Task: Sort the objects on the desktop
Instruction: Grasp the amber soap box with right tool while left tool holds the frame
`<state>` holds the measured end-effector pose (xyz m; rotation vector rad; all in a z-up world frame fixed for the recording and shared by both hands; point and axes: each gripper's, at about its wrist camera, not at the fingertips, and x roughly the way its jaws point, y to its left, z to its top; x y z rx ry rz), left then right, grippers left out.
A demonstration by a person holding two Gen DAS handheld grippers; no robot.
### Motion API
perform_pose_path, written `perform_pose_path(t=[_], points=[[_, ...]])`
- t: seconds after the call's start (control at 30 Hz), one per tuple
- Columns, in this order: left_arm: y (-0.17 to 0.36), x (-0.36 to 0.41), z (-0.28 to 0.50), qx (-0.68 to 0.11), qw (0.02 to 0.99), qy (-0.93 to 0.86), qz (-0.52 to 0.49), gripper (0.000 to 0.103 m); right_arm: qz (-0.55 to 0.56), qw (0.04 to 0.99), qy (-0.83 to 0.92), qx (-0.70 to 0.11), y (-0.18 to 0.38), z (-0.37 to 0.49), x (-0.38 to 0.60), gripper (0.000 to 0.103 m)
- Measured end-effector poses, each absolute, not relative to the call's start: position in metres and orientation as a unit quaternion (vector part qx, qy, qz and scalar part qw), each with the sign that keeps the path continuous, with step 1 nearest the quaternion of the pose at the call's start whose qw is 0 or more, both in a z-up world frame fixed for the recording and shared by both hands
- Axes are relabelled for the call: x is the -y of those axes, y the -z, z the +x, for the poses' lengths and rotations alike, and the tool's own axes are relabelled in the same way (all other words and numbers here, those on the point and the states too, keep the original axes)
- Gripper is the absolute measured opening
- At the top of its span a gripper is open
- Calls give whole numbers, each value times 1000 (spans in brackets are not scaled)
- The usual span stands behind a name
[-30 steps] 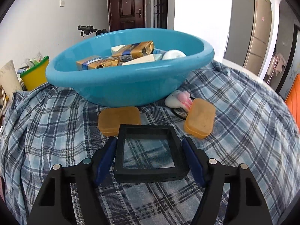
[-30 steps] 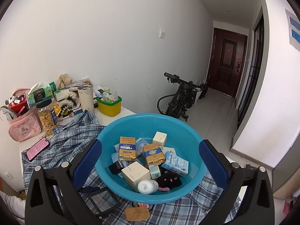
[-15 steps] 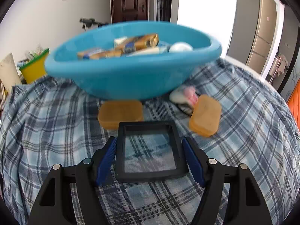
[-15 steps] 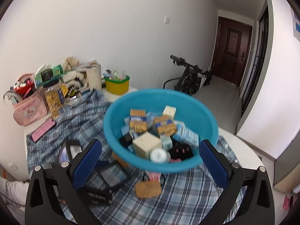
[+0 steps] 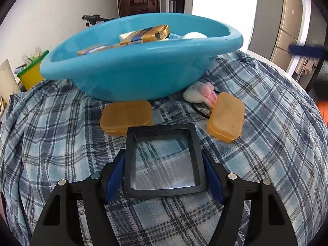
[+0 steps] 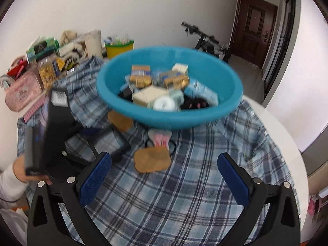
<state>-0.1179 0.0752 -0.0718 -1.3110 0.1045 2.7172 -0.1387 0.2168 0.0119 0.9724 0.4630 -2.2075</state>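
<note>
Compared with the earlier right wrist frame, the blue basin [image 6: 170, 110] now sits higher and farther in view, and more plaid cloth [image 6: 184, 194] shows below it: the right gripper [image 6: 165, 182] has descended toward the table. The left wrist view is nearly unchanged.

Nearest item, left wrist view: the left gripper [image 5: 164, 176] is clamped on a black square frame case [image 5: 163, 160] with a clear window. Both blue pads press its side edges. The case lies tilted over the cloth, plaid pattern visible through the window.

The right gripper is released, jaws spread wide, nothing between them. Only cloth lies below it.

Just beyond the case: an orange plastic box [image 5: 126, 119] to the left, close to the case's far edge, and a second orange box [image 5: 226, 119] to the right. Between the second box and the basin lie a white-and-pink plush item [image 5: 202, 95] and a black hair tie [image 5: 199, 110].

Behind these, the basin stands on the cloth, blocking the view beyond. It holds gold-and-blue cartons [image 6: 141, 75], a cream box [image 6: 149, 97], a white round lid [image 6: 164, 103] and a black item with pink marks [image 6: 194, 104].

Far left, against the wall: a yellow bin [image 6: 119, 49], a pink pouch [image 6: 22, 90] and assorted clutter. A dark door [image 6: 253, 28] stands at the far end.
</note>
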Motion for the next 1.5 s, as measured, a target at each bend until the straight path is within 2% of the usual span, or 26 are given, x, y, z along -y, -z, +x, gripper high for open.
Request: perform_pose_path(t=[0.17,0.4,0.93,1.23,1.47,1.5], points=[[71,-73,-118,-26,65,-899,-432,73,402,346,818,-224,33,-151,-201,103],[70,-69,-118,-18,64,-901,-429,73,406,376,810,-194,53,-162,-193,103],[73,-64,-120,-7,57,-896,-440,73,413,379,811,-167,64,-170,-185,85],[74,-63,-120,-8,45,-896,-442,73,415,378,809,-174,67,-169,-183,81],[74,-63,-120,-8,45,-896,-442,73,420,362,810,-191,72,-169,-180,70],[74,-63,-120,-8,45,-896,-442,73,418,363,811,-189,71,-169,-180,65]])
